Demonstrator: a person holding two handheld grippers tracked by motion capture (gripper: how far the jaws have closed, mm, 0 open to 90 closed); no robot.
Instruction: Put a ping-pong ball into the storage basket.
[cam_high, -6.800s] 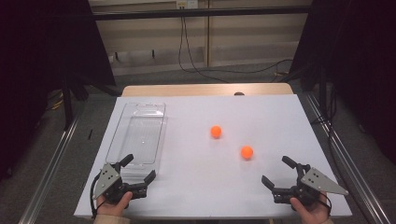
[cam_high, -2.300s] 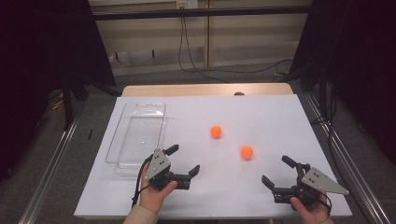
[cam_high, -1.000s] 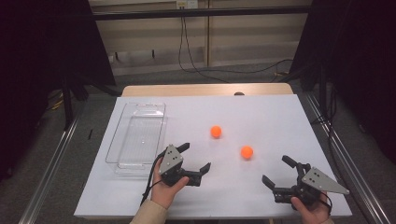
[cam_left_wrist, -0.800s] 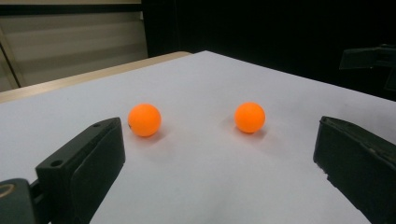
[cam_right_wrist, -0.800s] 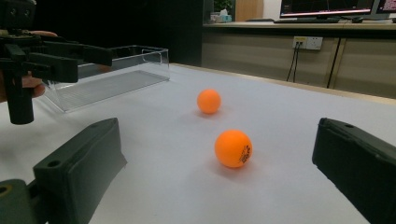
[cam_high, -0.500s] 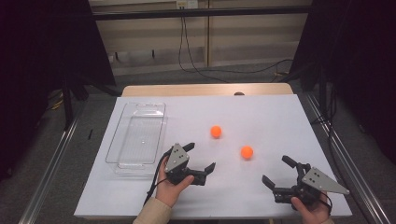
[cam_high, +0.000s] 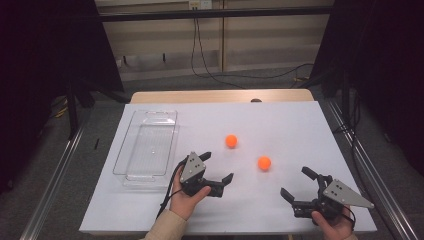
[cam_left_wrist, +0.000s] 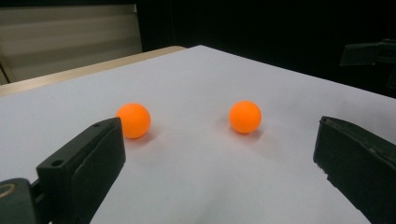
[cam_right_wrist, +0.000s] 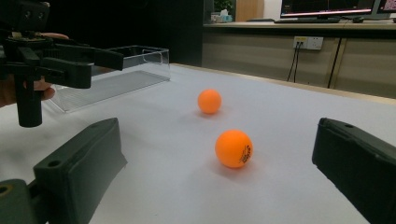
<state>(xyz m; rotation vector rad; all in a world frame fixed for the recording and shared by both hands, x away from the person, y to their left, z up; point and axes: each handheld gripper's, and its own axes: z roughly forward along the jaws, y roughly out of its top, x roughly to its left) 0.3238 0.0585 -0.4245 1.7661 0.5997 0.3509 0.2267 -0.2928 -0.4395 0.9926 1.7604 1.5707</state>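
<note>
**Two orange balls ahead of wide jaws**

I'm taking the clear tray (cam_high: 145, 145) as my landmark, sitting toward the left edge of the white table (cam_high: 300, 125). Nearest to me, well to the right of the tray and down by the table's front edge, is my right gripper (cam_high: 300, 186). Its jaws stand wide apart and hold nothing. In the right gripper view I look between them at the nearer ball (cam_right_wrist: 233, 148), resting on the table surface a little way ahead, some dark print on its side.

A step farther in, just off the tray's near right corner, is my left gripper (cam_high: 218, 167), held in my left hand (cam_high: 186, 199). Its jaws are spread wide too, nothing between them. In the left gripper view both balls sit ahead of the jaws: the farther ball (cam_left_wrist: 133, 120) just beyond the left jaw's tip, the nearer ball (cam_left_wrist: 244, 116) closer to the middle of the gap, neither touched.

From the high view, the nearer ball (cam_high: 264, 163) lies to the right of the tray, between the two grippers and a little beyond them. The farther ball (cam_high: 231, 141) sits nearer the tray, level with its middle, still clear of its wall. The two balls are apart from each other. The tray holds nothing that I can see.
</note>
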